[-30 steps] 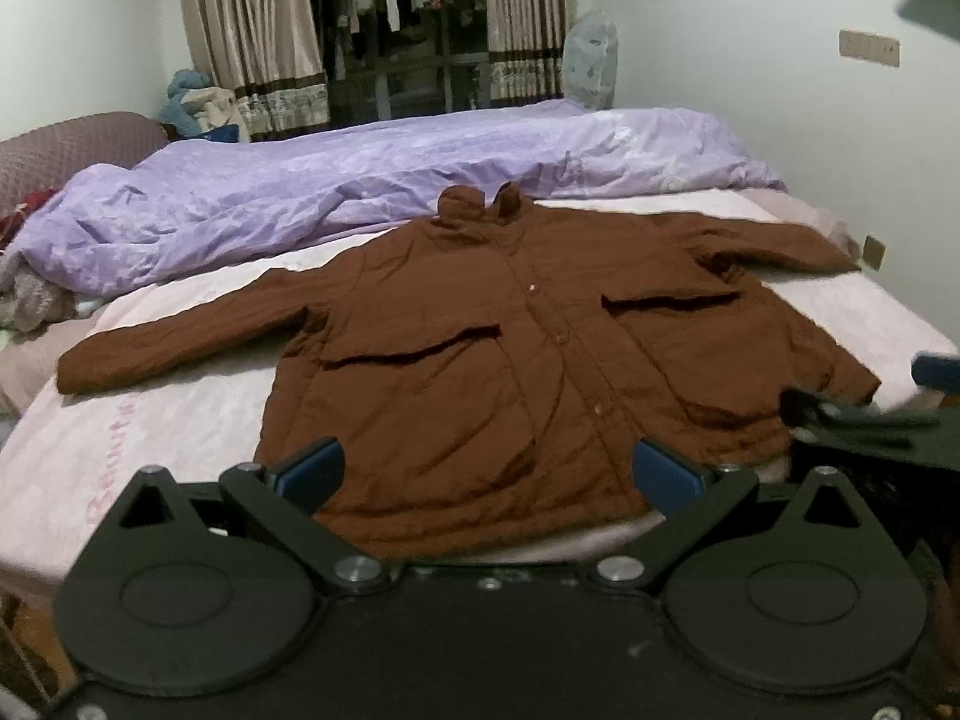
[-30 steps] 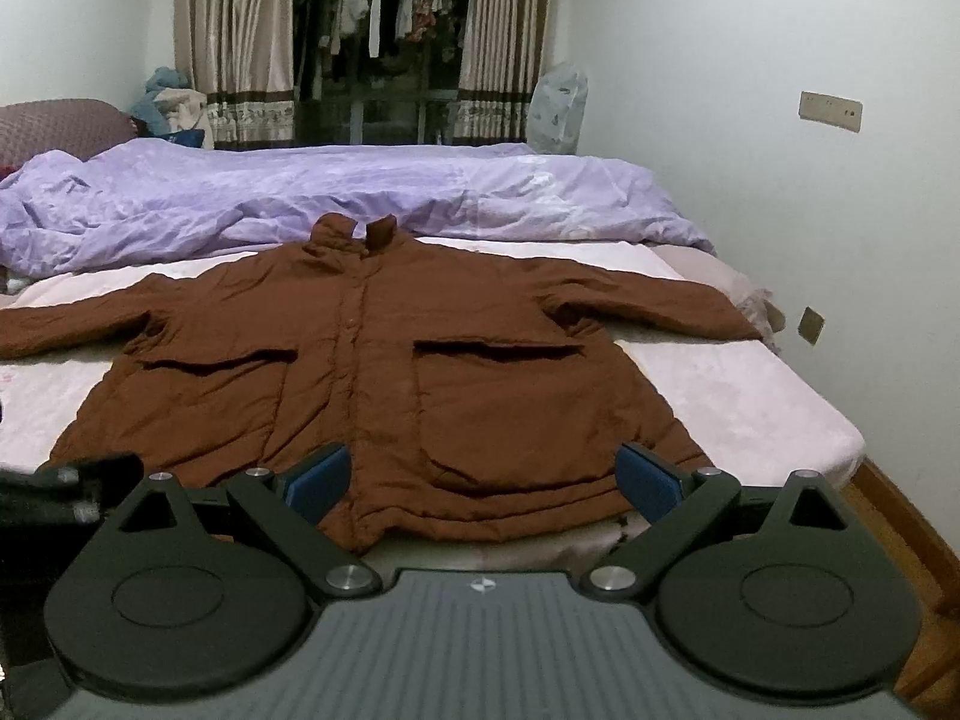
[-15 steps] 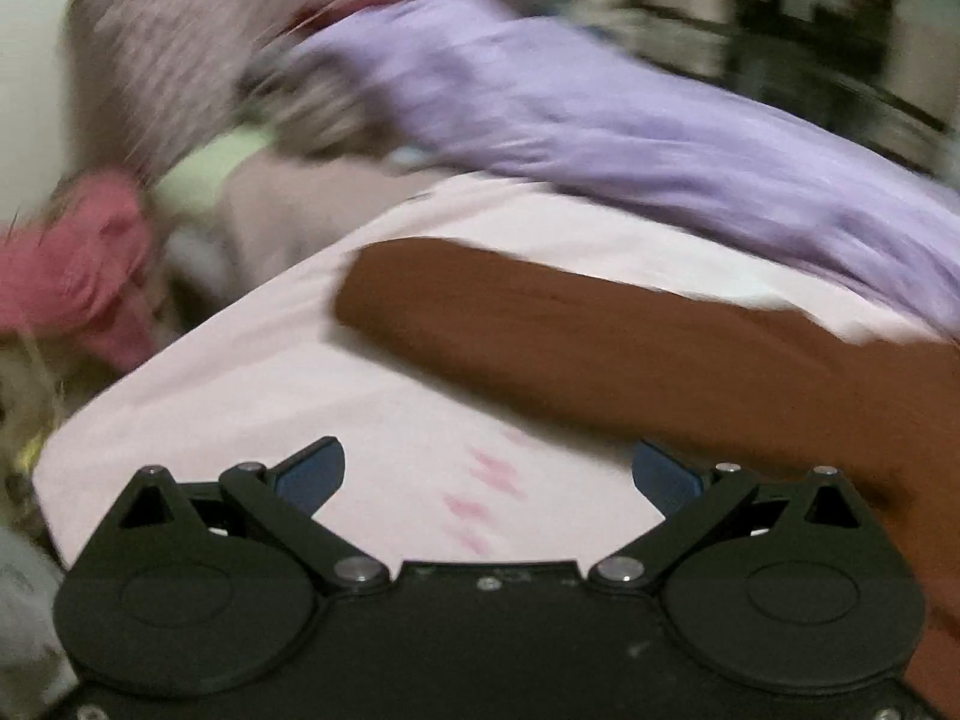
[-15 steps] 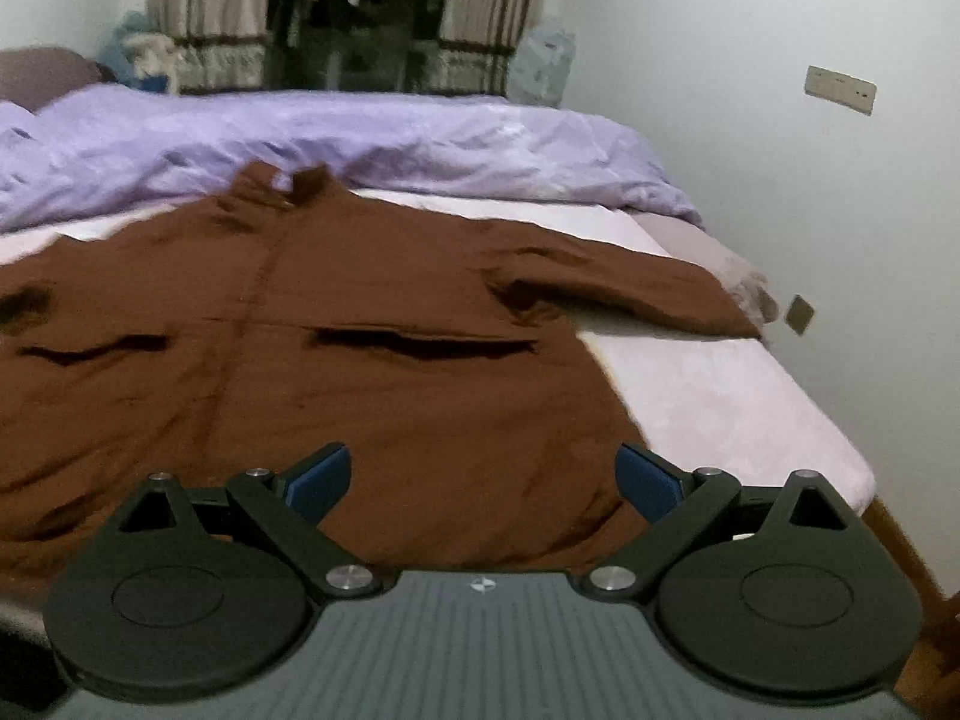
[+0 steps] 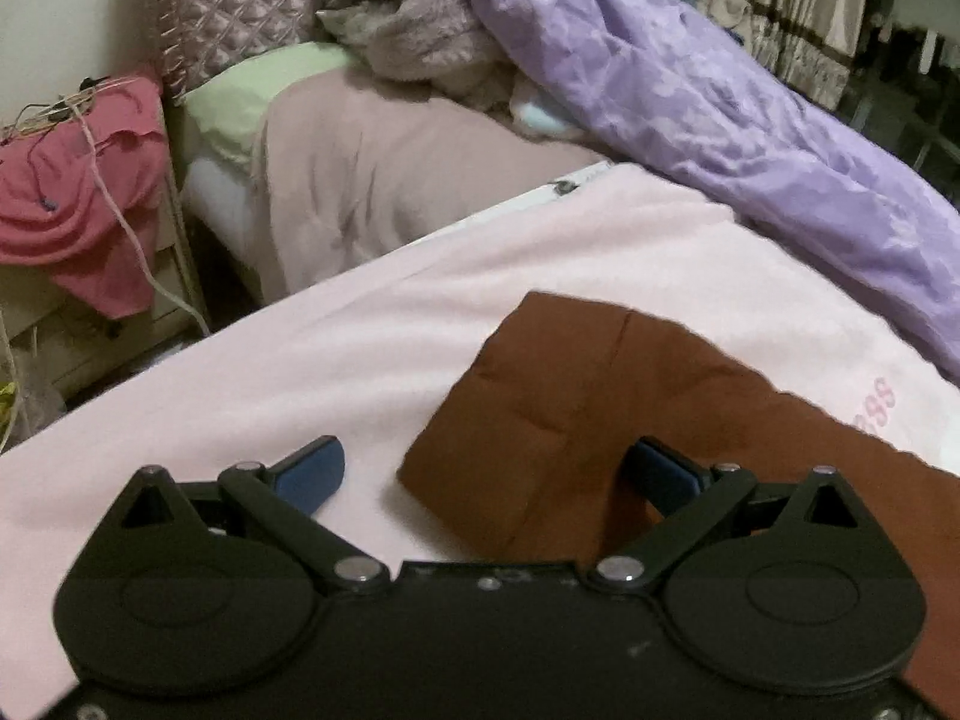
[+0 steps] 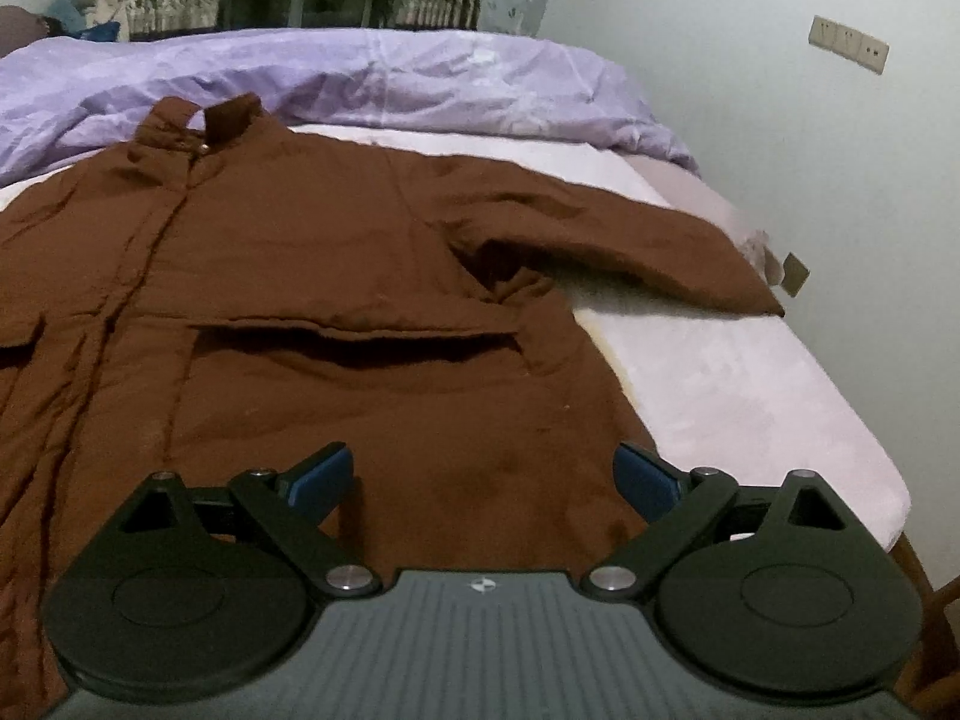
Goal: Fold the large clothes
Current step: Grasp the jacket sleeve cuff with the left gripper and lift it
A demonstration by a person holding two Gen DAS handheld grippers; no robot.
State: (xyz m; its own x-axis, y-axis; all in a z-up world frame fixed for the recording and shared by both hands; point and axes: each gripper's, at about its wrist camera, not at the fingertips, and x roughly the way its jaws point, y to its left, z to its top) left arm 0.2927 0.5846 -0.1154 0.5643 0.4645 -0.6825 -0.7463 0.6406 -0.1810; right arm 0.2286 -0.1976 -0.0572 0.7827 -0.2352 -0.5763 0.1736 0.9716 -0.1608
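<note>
Toward the bed's (image 5: 312, 360) left edge, the left gripper (image 5: 486, 474) hovers spread over the cuff (image 5: 540, 420) of the brown jacket (image 6: 336, 276), which lies flat, front up, across the bed. It looks padded, soft, fairly heavy; pinching the cuff seems wise. Near the bottom-right hem (image 6: 492, 510), the right gripper (image 6: 483, 477) also stands spread.

Beyond my pink blanket (image 5: 540, 276) lies a purple duvet (image 5: 720, 108); a red garment (image 5: 78, 192) hangs left of it.
</note>
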